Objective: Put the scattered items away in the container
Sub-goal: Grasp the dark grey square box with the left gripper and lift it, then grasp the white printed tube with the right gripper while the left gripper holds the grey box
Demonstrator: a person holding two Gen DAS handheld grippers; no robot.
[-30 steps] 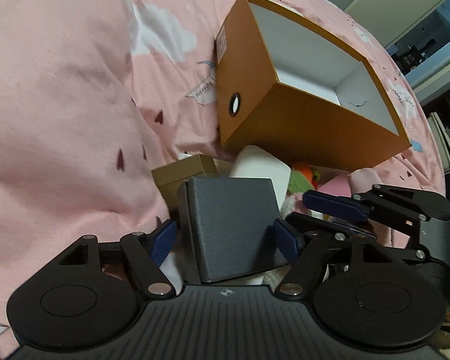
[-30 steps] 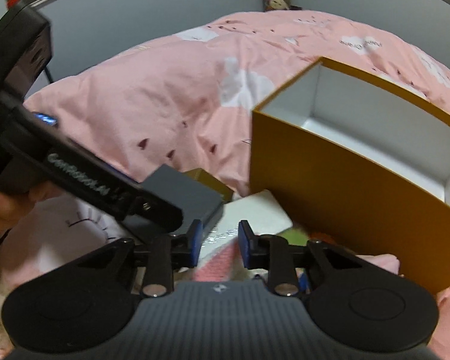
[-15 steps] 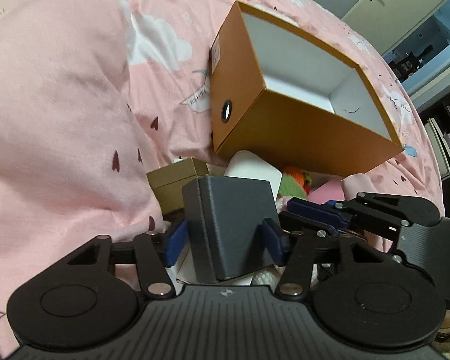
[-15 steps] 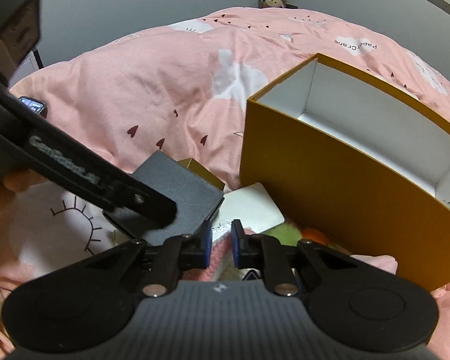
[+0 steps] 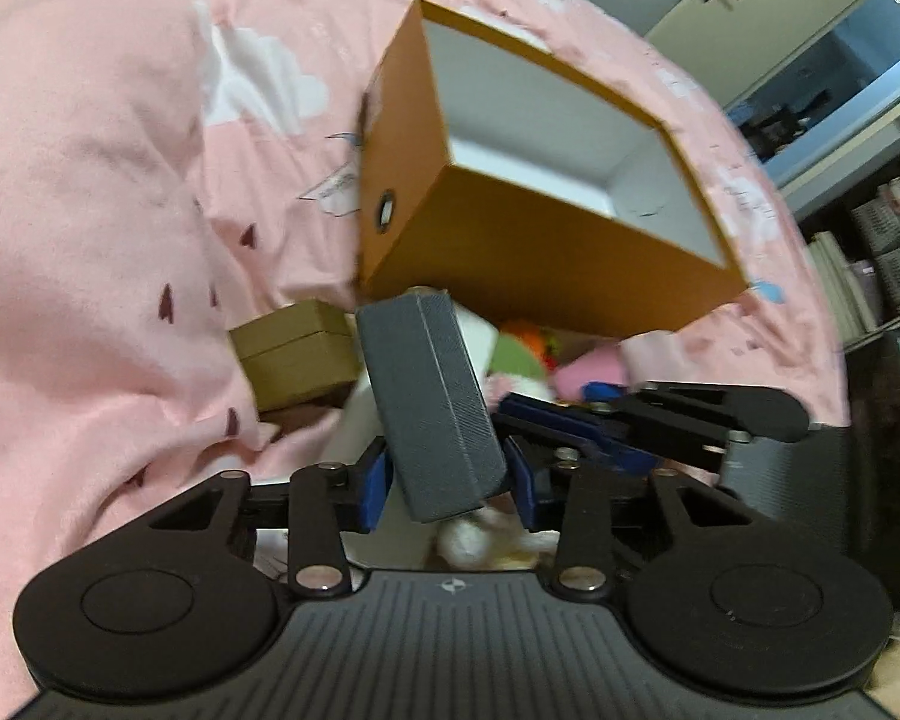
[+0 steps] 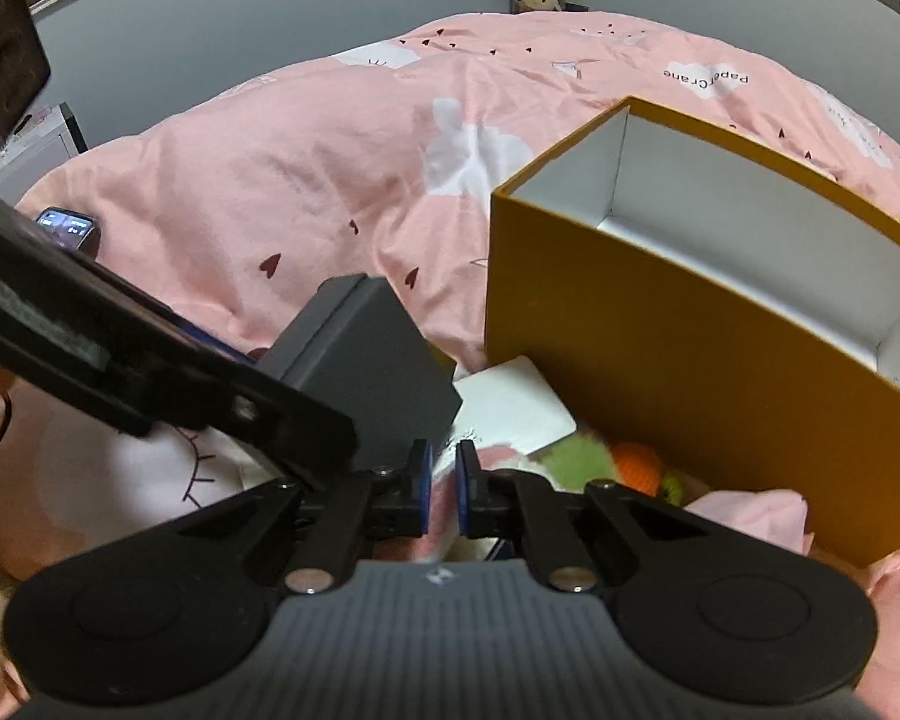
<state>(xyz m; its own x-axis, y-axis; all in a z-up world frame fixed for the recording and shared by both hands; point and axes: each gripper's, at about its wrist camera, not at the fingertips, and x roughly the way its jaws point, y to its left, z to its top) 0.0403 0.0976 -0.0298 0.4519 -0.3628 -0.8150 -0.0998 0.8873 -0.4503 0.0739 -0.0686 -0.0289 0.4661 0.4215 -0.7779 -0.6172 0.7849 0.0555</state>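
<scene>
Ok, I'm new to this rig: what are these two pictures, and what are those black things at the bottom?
Each picture comes from a camera on a hand-held two-finger tool, looking along its fingers. In the left view, the left tool is closing on a dark grey textured box. In the right view, the right tool is shut, holding nothing visible. On the pink patterned bedspread sit an open orange cardboard box with white inside, a small brown box, a white flat card and soft toys.

A dark grey box (image 5: 432, 402) stood tilted, its top leaning toward the open orange container (image 5: 546, 210) (white inside, apparently empty) on the pink bedding. A small tan box (image 5: 297, 354) lay just beside it.
</scene>
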